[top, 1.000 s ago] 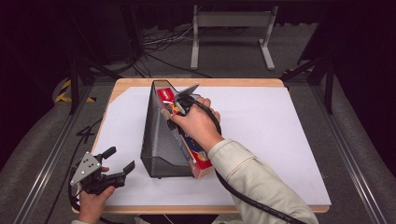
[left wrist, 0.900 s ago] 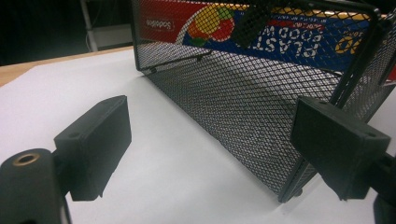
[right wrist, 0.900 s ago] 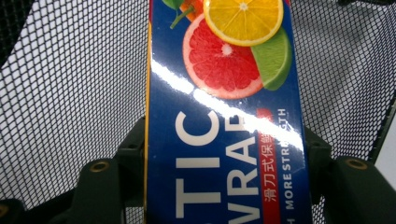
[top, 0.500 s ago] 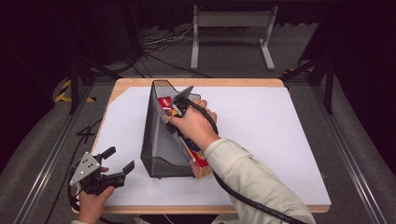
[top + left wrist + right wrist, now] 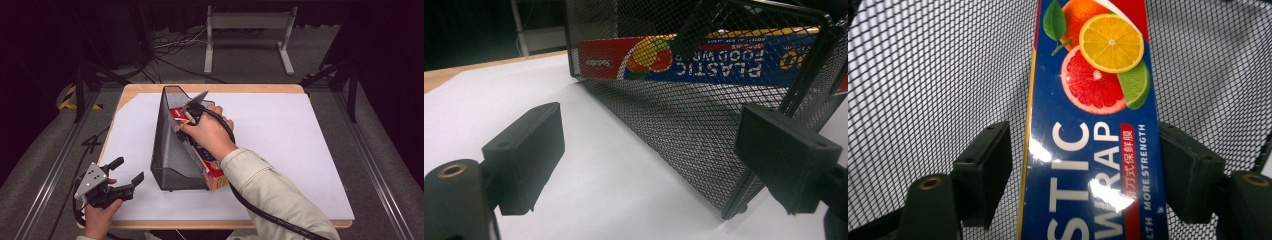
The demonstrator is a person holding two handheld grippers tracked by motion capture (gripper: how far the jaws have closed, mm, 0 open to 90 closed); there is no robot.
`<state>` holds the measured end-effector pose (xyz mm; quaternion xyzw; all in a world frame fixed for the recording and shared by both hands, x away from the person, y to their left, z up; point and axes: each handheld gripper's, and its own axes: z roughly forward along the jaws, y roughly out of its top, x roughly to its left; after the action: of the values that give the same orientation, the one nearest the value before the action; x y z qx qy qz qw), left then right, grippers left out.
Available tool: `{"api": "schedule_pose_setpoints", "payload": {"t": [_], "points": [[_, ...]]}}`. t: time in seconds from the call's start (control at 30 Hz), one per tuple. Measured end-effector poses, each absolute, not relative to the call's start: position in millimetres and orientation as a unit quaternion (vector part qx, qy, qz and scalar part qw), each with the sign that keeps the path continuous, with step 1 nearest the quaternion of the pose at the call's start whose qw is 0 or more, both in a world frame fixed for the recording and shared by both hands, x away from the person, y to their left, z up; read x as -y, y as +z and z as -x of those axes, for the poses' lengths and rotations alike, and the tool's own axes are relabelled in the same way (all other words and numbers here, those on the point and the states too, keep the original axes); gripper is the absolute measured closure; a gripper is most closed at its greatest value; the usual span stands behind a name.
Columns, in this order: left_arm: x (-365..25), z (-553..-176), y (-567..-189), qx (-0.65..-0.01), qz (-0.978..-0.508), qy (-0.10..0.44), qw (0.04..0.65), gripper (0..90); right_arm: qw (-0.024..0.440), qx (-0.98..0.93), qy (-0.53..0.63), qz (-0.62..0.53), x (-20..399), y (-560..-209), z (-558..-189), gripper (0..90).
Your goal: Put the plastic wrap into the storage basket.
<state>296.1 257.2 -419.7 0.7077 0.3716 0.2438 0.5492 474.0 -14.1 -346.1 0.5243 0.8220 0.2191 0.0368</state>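
Note:
A long blue and red plastic wrap box (image 5: 212, 172) lies slanted inside a black wire-mesh holder (image 5: 172, 150) that stands in the middle of the table. My right gripper (image 5: 182, 120) reaches into the holder's tall end. Its jaws straddle the box (image 5: 1088, 125) and have just been opening: the left pad (image 5: 990, 167) stands off the box's edge, and the right pad (image 5: 1183, 170) sits at the other edge. My left gripper (image 5: 127, 170) rests open at the table's front left corner. It faces the holder's mesh side (image 5: 704, 115), with the box (image 5: 704, 62) visible through it.
A white sheet (image 5: 300, 145) covers the wooden table, with bare room right of the holder. The right gripper's black cable (image 5: 270, 215) trails along the sleeve. A white metal stand (image 5: 247, 22) and floor cables lie beyond the far edge.

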Motion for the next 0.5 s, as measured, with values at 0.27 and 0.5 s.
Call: {"api": "schedule_pose_setpoints", "payload": {"t": [0.27, 0.5], "points": [[-256.6, -297.0, -420.2, -0.373, -0.709, 0.243, 0.547, 13.4, 0.052, -0.822, 0.248, -0.511, 27.8, -334.0, -468.1, 24.5], [-256.8, -296.3, -420.1, -0.373, -0.707, 0.244, 0.55, 13.4, 0.047, -0.819, 0.312, -0.479, 40.4, -307.7, -455.1, 21.1]]}}
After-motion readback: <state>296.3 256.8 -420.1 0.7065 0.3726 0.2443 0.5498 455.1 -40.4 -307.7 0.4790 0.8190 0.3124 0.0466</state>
